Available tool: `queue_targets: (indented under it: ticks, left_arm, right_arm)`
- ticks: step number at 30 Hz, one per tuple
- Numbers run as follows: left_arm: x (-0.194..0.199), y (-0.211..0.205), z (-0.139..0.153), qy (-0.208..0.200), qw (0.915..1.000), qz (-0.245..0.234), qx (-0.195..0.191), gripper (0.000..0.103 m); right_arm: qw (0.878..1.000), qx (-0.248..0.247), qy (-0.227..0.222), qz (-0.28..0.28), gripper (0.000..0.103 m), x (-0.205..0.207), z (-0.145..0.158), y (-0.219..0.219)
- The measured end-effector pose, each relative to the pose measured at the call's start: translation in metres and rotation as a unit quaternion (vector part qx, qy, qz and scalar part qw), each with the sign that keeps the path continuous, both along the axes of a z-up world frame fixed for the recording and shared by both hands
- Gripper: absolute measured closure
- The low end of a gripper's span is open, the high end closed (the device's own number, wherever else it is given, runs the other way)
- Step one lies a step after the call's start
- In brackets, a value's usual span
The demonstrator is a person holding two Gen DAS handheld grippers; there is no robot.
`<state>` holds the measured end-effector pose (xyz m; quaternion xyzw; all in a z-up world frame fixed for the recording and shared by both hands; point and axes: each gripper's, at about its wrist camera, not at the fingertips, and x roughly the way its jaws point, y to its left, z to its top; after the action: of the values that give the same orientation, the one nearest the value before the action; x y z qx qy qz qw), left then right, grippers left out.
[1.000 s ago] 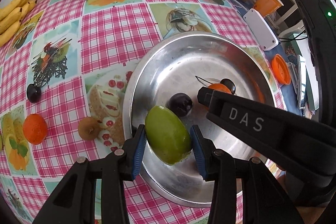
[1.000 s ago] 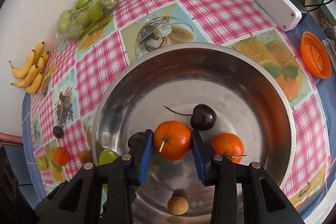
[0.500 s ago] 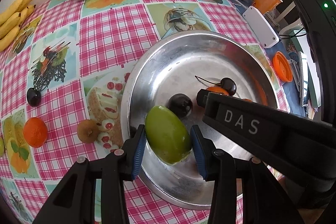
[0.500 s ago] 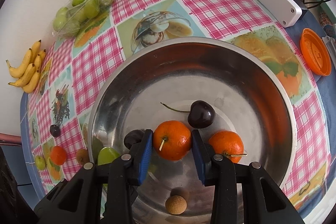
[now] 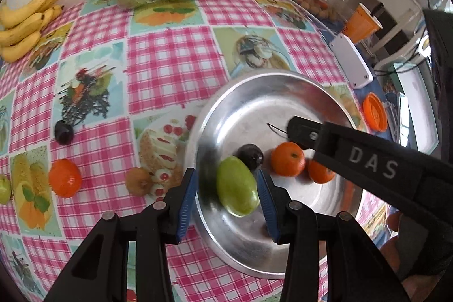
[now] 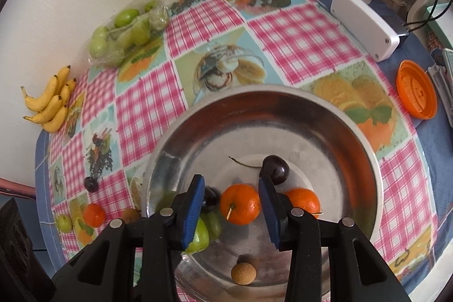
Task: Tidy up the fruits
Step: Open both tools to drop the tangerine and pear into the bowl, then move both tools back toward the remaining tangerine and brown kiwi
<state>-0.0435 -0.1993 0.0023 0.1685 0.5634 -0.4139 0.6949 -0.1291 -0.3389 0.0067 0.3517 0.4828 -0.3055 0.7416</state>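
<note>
Half a second ago both tools were closed on fruit; now both have opened wide. The left tool [image 5: 226,196] has let go of the green fruit [image 5: 237,190], which lies between its blue pads, free of them, inside the metal bowl [image 5: 254,81]. The right tool [image 6: 231,205] has released the mandarin [image 6: 240,203], which rests in the bowl just ahead of it, beside a second mandarin [image 6: 304,200] and a dark cherry [image 6: 274,169]. I judge both deliveries finished; fruits to the left of the left tool on the surface [image 5: 170,61] are still to collect. The green fruit is smooth, oval, unmarked.
</note>
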Motion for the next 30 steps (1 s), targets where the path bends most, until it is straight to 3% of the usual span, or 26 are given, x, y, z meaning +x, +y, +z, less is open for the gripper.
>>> queue_targets:
  ticks: [8, 14, 21, 23, 24, 26, 30]
  left_arm:
    - [0.038, 0.031, 0.004, 0.013, 0.9961, 0.088, 0.001, 0.059]
    - [0.068, 0.062, -0.002, 0.021, 0.9839, 0.178, 0.006, 0.059]
    - [0.082, 0.077, -0.006, 0.023, 0.9761, 0.216, 0.013, 0.059]
    - [0.083, 0.077, -0.008, 0.024, 0.9754, 0.219, 0.018, 0.051]
    - [0.084, 0.079, -0.01, 0.027, 0.9748, 0.221, 0.018, 0.046]
    - [0.085, 0.078, -0.011, 0.028, 0.9748, 0.22, 0.018, 0.044]
    - [0.083, 0.076, -0.01, 0.013, 0.9759, 0.216, 0.026, 0.029]
  right_arm:
    - [1.0, -0.005, 0.003, 0.006, 0.059, 0.001, 0.002, 0.003]
    - [0.999, -0.006, 0.017, 0.026, 0.059, 0.011, -0.003, 0.011]
    - [0.999, -0.02, 0.024, 0.043, 0.059, 0.021, -0.002, 0.018]
    - [0.999, -0.02, 0.023, 0.04, 0.057, 0.022, -0.002, 0.019]
    - [0.999, -0.019, 0.021, 0.039, 0.051, 0.022, -0.001, 0.019]
    - [0.999, -0.018, 0.017, 0.039, 0.042, 0.023, -0.001, 0.019]
    - [0.999, -0.023, 0.022, 0.043, 0.033, 0.025, -0.001, 0.021]
